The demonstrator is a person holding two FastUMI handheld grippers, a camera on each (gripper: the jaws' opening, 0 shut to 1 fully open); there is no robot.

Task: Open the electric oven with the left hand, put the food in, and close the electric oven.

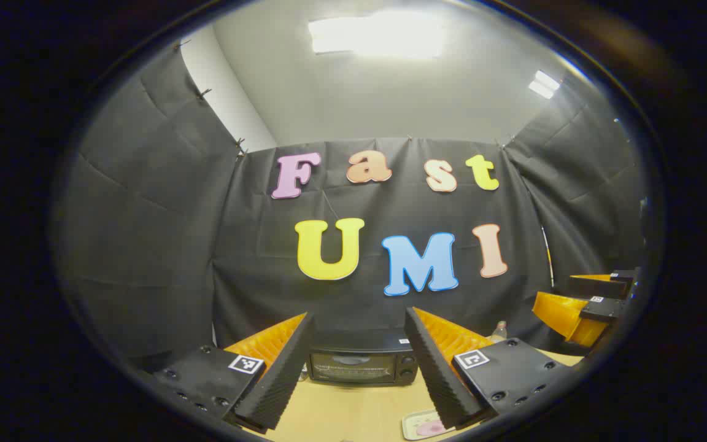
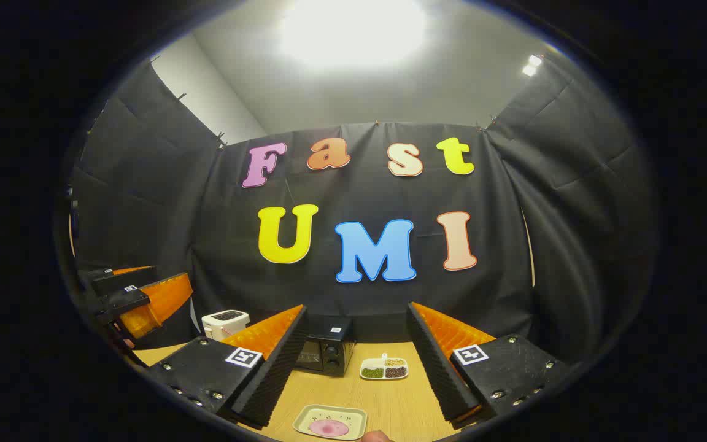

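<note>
Pink food [image 2: 329, 427] lies on a tray [image 2: 356, 417].

In the right gripper view, a finger hides the electric oven's [image 2: 328, 354] left half; beside it, the divided dish's [image 2: 384, 368] contents are too small to identify.

Your ceiling light [image 2: 353, 31] blows out to pure white glare in the right gripper view, less so in the left gripper view, where a second fixture [image 1: 545, 84] glows too. The table [image 2: 384, 399] looks evenly lit and sharp. Heavy fisheye bending darkens the edges.
</note>
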